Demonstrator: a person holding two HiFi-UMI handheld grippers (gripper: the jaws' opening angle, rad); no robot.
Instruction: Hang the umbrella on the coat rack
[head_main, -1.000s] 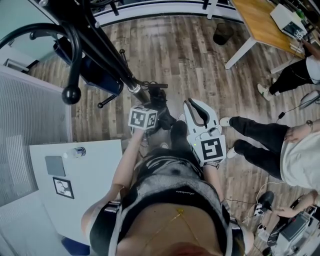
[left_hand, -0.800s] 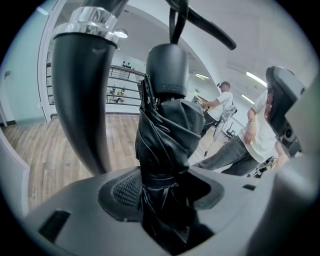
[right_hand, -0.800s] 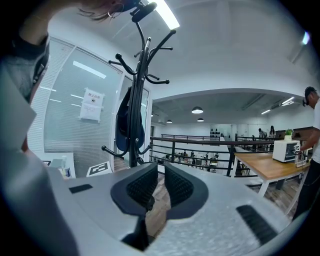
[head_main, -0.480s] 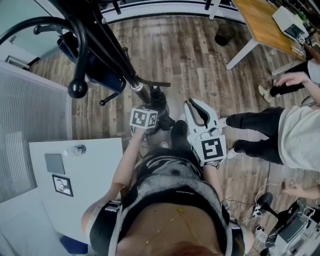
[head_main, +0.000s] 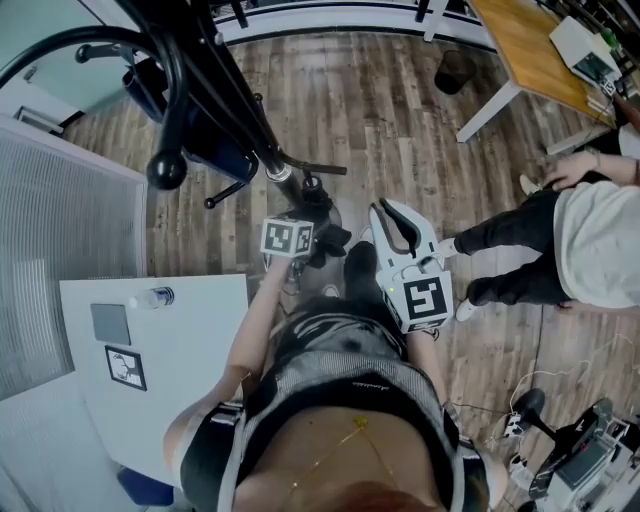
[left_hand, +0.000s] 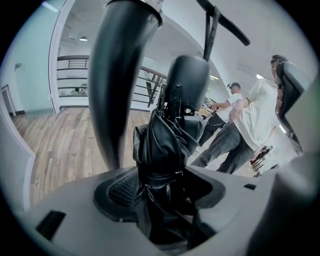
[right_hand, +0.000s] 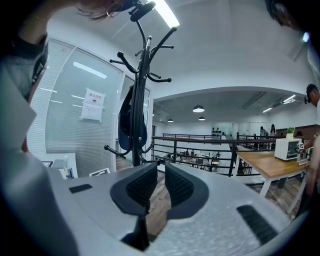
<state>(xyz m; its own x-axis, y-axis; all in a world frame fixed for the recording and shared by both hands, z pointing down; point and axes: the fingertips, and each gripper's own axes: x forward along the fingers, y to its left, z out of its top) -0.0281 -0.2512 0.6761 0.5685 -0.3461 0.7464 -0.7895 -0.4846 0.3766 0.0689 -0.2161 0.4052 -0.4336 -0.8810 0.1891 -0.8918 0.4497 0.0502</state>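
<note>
Open-plan office – glass partition w/ blinds (right_hand: 65, 112), wooden desk (head_main: 512, 42), mezzanine railing (right_hand: 200, 143) – plank floor (head_main: 380, 110).

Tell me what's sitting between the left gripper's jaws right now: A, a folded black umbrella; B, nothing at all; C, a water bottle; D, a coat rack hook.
A: the left gripper view shows the folded black umbrella standing between the jaws of the left gripper, which have just been opening.
</note>
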